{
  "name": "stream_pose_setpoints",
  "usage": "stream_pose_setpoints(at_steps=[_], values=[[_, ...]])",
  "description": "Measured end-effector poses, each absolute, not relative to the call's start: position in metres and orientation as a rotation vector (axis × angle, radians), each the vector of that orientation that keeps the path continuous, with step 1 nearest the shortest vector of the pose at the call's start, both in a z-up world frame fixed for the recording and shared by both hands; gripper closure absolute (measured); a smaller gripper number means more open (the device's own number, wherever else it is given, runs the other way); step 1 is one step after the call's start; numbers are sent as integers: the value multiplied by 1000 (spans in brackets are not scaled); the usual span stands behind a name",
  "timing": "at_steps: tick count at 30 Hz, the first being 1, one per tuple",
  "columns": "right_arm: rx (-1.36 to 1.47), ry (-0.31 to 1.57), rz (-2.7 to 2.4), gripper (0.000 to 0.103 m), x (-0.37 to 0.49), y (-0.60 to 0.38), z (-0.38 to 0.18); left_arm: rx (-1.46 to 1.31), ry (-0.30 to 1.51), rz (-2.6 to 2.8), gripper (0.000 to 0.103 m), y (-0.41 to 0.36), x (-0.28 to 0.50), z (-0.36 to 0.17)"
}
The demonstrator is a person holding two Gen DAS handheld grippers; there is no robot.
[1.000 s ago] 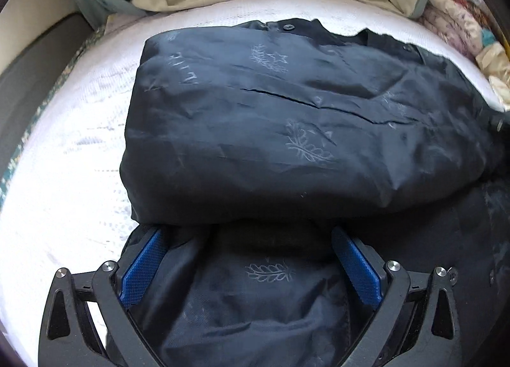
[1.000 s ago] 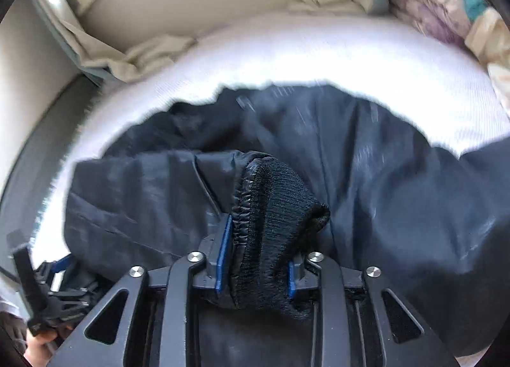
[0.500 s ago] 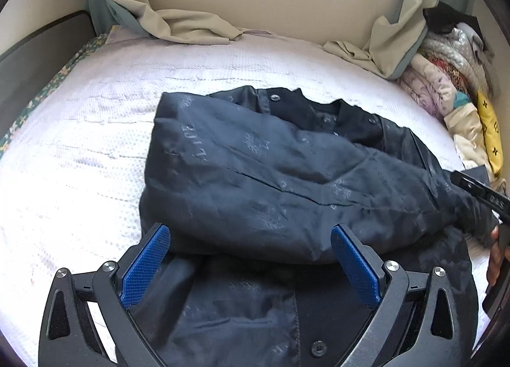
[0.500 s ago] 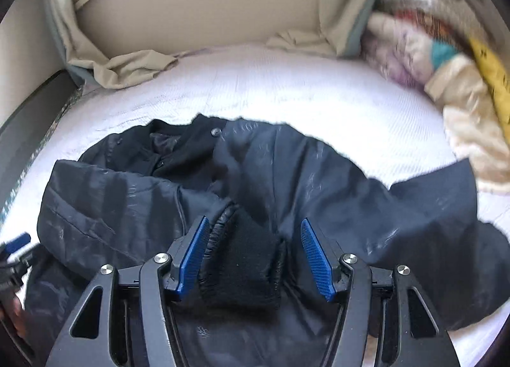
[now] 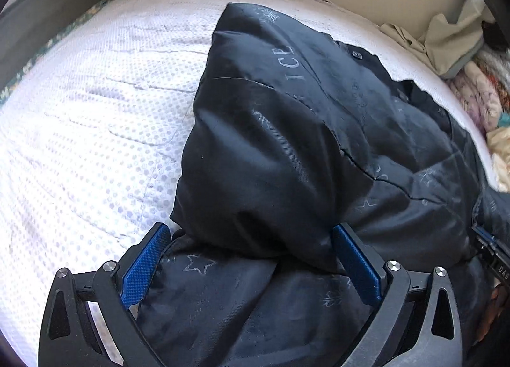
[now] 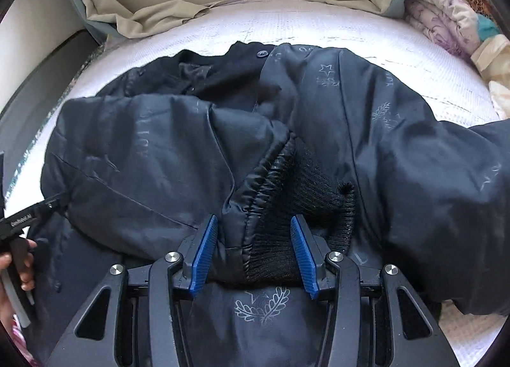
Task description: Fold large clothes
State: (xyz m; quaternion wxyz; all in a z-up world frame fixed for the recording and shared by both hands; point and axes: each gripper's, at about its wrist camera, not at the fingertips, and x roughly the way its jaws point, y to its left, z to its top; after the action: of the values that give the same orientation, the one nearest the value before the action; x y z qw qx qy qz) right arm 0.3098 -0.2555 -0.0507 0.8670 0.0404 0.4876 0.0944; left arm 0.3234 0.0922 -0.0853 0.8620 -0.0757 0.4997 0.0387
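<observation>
You have no box or basket to work with here: the only thing holding anything is the bed, whose white dotted mattress cover (image 5: 95, 131) carries the dark jacket (image 5: 287, 150), with crumpled beige cloth (image 6: 153, 16) bunched along the far edge and a pile of patterned fabrics (image 6: 446, 16) stacked at the far right corner.

The jacket lies spread across the middle of the mattress, partly folded. It is a shiny navy-black shell printed with faint stars, leaf sprigs and lettering. Its snap-buttoned collar (image 6: 255, 51) points toward the far side. One sleeve is folded across the body from your left, and its ribbed knit cuff (image 6: 318, 198), gathered with a shiny elastic edge, ends near the middle of the garment.

Your left gripper (image 5: 251, 258) stands released, its blue pads wide apart; a puffy fold of the jacket bulges between them, but neither pad presses it. Your right gripper (image 6: 251, 242) has the cuff end of the sleeve between its blue pads; its jaws have just been closing, yet in the right wrist view the pads do not visibly pinch the fabric, so read it as loose around the cuff. Your left hand (image 6: 19, 258) shows at the left edge of that view.
</observation>
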Motion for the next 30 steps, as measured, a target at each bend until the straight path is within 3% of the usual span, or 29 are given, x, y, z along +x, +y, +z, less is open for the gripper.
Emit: stream_pose_setpoints(at_steps=[11,19,26,30], values=[[46,987,198,58,309,-252,-66,-145,1050,116,0,82,316,-72],[208,999,240,41,296,-265,-23,11,887,34,1,37,276,-14],[289,904,201,32,272,-300,19,20,1044,-20,1,15,272,-61],[325,874,136,32,259,-332,31,56,1028,-8,0,11,270,-79]])
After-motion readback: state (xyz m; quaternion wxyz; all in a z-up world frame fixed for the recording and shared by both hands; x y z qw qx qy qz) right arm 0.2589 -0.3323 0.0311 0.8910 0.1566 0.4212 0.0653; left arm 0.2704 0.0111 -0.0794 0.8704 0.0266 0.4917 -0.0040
